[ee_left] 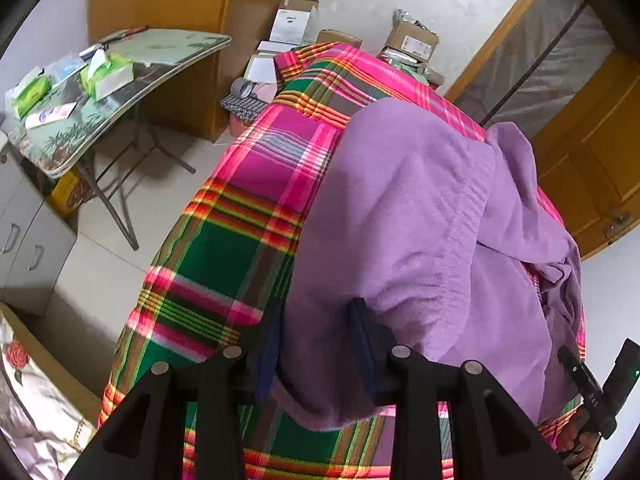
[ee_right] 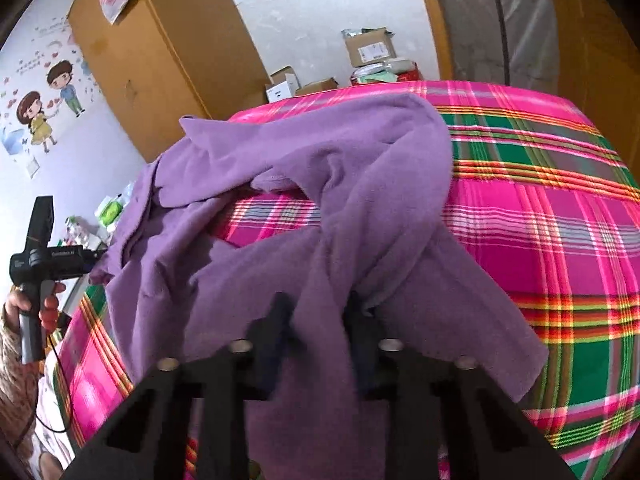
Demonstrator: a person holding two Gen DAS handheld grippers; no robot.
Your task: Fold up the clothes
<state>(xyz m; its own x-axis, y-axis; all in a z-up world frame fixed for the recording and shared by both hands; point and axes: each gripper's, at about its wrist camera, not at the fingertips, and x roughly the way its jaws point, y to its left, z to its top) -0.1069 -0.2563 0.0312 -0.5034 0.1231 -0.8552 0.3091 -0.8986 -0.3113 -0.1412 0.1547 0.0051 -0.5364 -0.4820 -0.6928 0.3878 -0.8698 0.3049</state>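
A purple fleece garment [ee_left: 420, 216] lies rumpled on a bed with a pink, green and red plaid cover [ee_left: 224, 248]. My left gripper [ee_left: 316, 344] has its fingers on either side of the garment's near edge, with cloth between them. In the right wrist view the same garment [ee_right: 320, 184] is bunched and partly folded over, with a patch of plaid cover [ee_right: 540, 208] showing through. My right gripper [ee_right: 316, 320] has a fold of purple cloth running between its fingers. The left gripper's body [ee_right: 36, 252] shows at far left, held by a hand.
A folding table [ee_left: 120, 80] with tissue packs stands left of the bed. Grey cabinets [ee_left: 24, 232] are at far left. Cardboard boxes [ee_left: 412, 40] are stacked beyond the bed's far end. A wooden door [ee_left: 592, 160] is on the right. A tan wardrobe [ee_right: 160, 52] stands behind.
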